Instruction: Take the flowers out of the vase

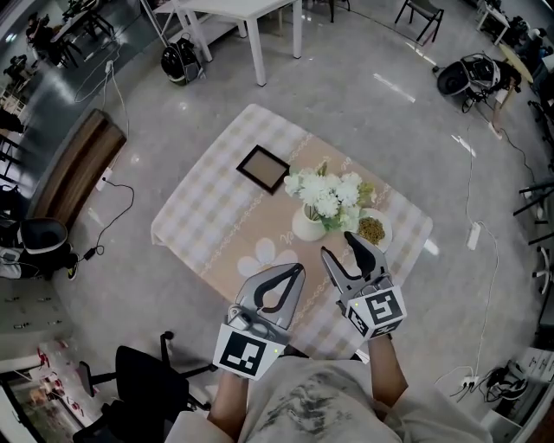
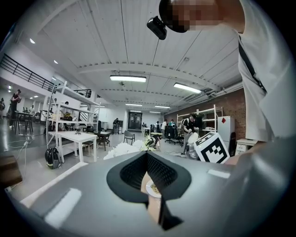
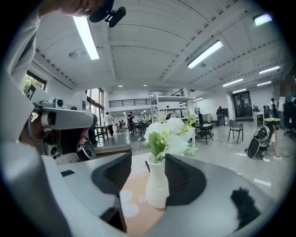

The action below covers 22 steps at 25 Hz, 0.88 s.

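A white vase point(image 1: 308, 227) with white flowers and green leaves point(image 1: 325, 192) stands upright on the checked tablecloth point(image 1: 216, 199). My right gripper point(image 1: 339, 245) is open just near of the vase, at its right. In the right gripper view the vase point(image 3: 157, 187) shows between the spread jaws, a little beyond the tips, with the flowers point(image 3: 172, 133) above; the pads do not touch it. My left gripper point(image 1: 298, 268) hovers over the table's near edge, left of the right one. Its jaws are shut with nothing between them point(image 2: 147, 155).
A dark picture frame point(image 1: 262, 168) lies flat behind the vase. A small white bowl with greenish bits point(image 1: 372, 230) sits right of the vase, close to my right gripper. A black chair point(image 1: 143, 385) stands near left, a white table point(image 1: 247, 13) beyond.
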Available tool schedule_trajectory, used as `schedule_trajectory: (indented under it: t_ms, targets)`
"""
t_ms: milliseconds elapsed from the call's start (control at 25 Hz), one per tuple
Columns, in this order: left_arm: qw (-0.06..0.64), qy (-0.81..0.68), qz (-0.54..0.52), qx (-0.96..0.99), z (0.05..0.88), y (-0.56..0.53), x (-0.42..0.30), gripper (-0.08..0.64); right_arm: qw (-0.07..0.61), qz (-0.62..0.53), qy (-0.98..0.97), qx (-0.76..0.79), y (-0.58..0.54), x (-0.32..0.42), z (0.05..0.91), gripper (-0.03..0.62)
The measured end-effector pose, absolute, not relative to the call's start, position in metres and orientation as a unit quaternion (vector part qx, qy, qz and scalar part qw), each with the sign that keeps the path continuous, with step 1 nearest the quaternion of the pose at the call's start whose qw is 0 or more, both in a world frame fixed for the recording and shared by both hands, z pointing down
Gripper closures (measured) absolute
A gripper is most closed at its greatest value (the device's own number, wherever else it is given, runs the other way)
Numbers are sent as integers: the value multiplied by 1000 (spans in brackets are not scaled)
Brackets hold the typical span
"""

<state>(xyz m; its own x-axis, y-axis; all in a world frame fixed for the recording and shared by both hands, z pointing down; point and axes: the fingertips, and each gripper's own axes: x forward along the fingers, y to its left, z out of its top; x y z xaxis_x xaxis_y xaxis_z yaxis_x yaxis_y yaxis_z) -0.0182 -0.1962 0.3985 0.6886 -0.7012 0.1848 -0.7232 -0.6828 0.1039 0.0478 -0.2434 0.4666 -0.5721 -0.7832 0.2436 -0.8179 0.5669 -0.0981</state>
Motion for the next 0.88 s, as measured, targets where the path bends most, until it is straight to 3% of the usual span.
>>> schedule_trajectory:
  t_ms: [880]
  targets:
    - [88, -384, 74, 916, 408, -202, -12, 551, 62, 145, -857, 490, -278, 56, 493, 236]
